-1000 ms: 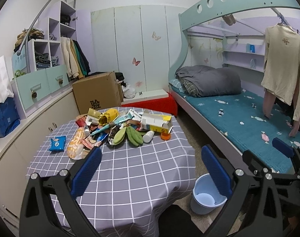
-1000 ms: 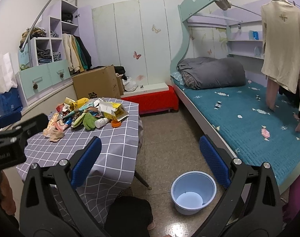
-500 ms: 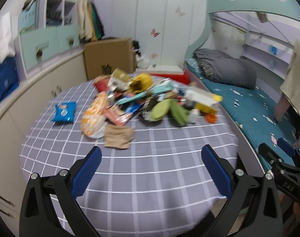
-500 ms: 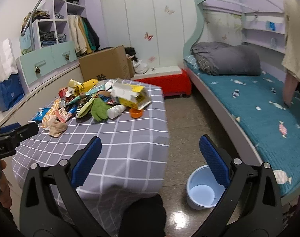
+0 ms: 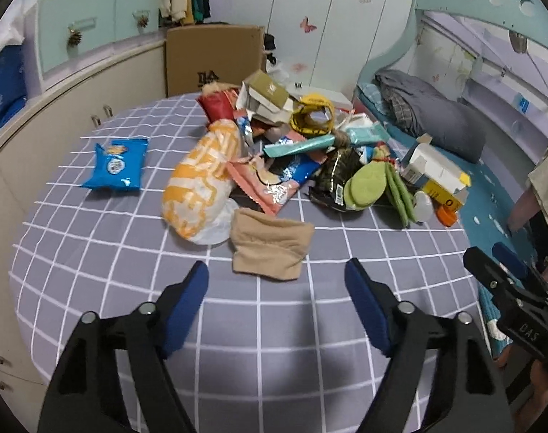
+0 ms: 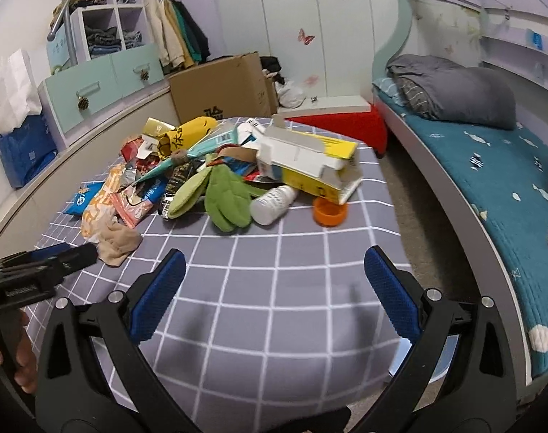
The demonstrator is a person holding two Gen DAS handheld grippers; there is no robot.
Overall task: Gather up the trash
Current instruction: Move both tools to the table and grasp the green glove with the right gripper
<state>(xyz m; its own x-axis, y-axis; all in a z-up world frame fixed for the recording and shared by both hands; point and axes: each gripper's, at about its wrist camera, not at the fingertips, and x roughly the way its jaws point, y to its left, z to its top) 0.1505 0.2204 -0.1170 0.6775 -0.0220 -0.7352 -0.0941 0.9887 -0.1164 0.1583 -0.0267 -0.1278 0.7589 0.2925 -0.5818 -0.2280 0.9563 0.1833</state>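
Both grippers have come in over the table (image 5: 93,252), nearer the trash pile (image 5: 292,166). The left gripper (image 5: 276,281), jaws just narrowing but empty, is hovering just short of the beige sock (image 5: 270,249); the right gripper (image 6: 274,270) is gaping empty beside it.

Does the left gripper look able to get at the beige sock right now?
Probably yes. The left gripper hangs open just short of the beige sock, its jaws having just been closing with nothing between them. Only bare tablecloth lies between; the pile sits behind.
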